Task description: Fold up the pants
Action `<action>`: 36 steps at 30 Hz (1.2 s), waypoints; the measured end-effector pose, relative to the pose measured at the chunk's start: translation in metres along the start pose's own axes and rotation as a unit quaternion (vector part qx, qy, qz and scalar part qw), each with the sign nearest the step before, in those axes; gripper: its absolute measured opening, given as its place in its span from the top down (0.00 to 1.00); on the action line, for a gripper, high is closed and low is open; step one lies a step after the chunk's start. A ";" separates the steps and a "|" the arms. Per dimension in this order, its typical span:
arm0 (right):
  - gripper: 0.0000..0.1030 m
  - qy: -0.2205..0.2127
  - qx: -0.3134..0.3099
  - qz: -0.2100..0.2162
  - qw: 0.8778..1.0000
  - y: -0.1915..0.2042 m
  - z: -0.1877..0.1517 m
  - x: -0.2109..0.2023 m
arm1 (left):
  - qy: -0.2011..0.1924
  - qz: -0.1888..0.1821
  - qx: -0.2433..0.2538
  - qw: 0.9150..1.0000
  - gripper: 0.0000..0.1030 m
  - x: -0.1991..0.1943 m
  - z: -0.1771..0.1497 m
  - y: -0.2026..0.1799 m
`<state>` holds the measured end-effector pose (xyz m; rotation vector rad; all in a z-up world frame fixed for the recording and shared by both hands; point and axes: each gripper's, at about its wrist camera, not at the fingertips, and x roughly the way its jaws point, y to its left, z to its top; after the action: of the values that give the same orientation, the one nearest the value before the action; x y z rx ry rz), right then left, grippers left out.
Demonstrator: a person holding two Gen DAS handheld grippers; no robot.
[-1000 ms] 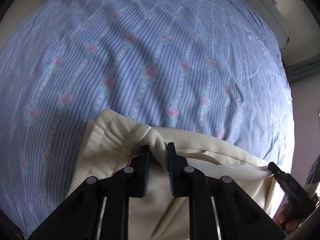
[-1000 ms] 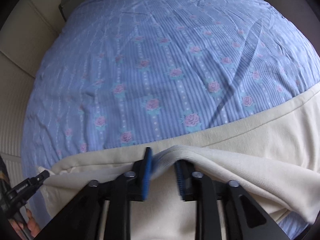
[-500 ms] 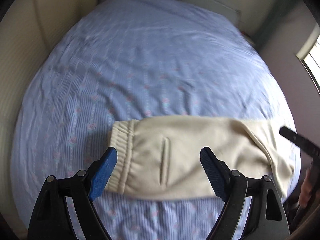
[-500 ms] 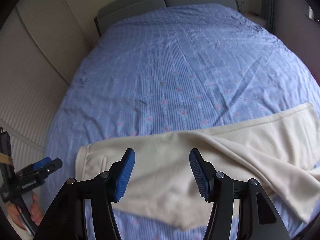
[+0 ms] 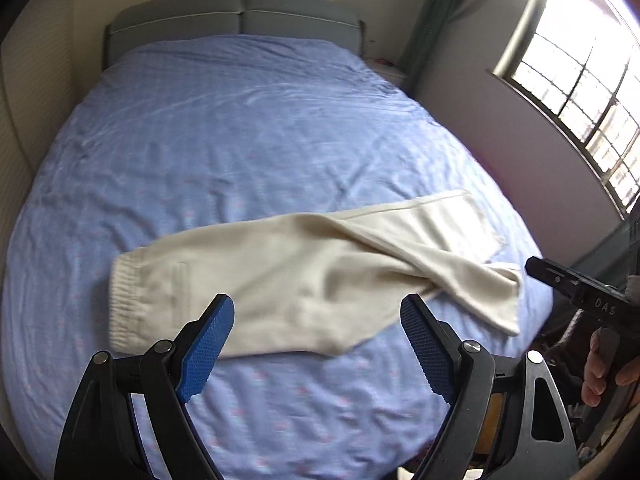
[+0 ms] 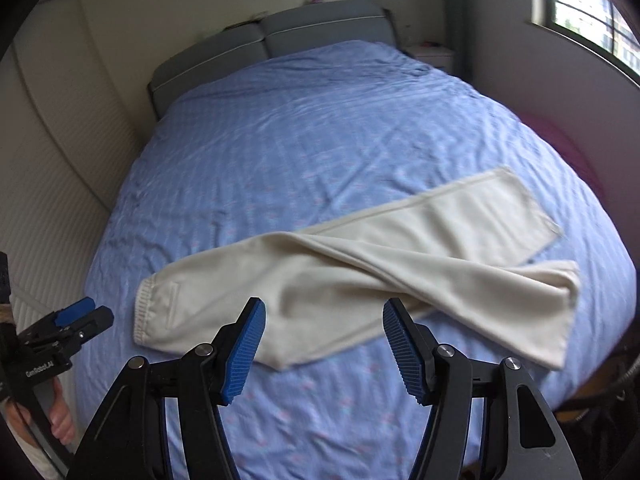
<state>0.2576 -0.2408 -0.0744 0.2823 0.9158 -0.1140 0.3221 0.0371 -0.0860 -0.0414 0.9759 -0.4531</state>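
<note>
We note the pants [image 5: 304, 280] lie crosswise near the bed's [image 5: 240, 140] foot edge, waistband left. Left gripper [image 5: 316, 344] nearer waistband, right gripper [image 6: 323, 350] nearer legs; both jaws apart, empty.

I see a bed spread with a blue striped sheet [image 5: 248, 152], creased all over. A grey padded headboard [image 5: 240, 16] stands at its far end. A barred window [image 5: 580, 92] lets in bright daylight on the right, beside a dark curtain [image 5: 432, 12].

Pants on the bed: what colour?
Plain cream pants, no print, lying on the blue bedsheet; clearest in the right wrist view.
</note>
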 end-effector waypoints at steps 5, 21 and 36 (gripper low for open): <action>0.39 0.012 0.011 0.003 1.000 -0.082 0.000 -0.013 | 0.001 0.024 0.011 1.000 0.17 0.018 -0.006 -0.085; 0.39 0.070 0.165 -0.049 0.983 -0.283 -0.050 0.017 | 0.081 -0.004 0.028 0.996 0.17 0.131 -0.015 -0.233; 0.39 0.135 0.305 -0.087 0.939 -0.370 -0.128 0.101 | 0.229 -0.040 0.020 0.972 0.20 0.291 -0.046 -0.271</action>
<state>0.1414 -0.5557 -0.2995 0.8096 1.1644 -0.5394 0.3277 -0.3142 -0.2778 0.0642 1.4225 -0.5699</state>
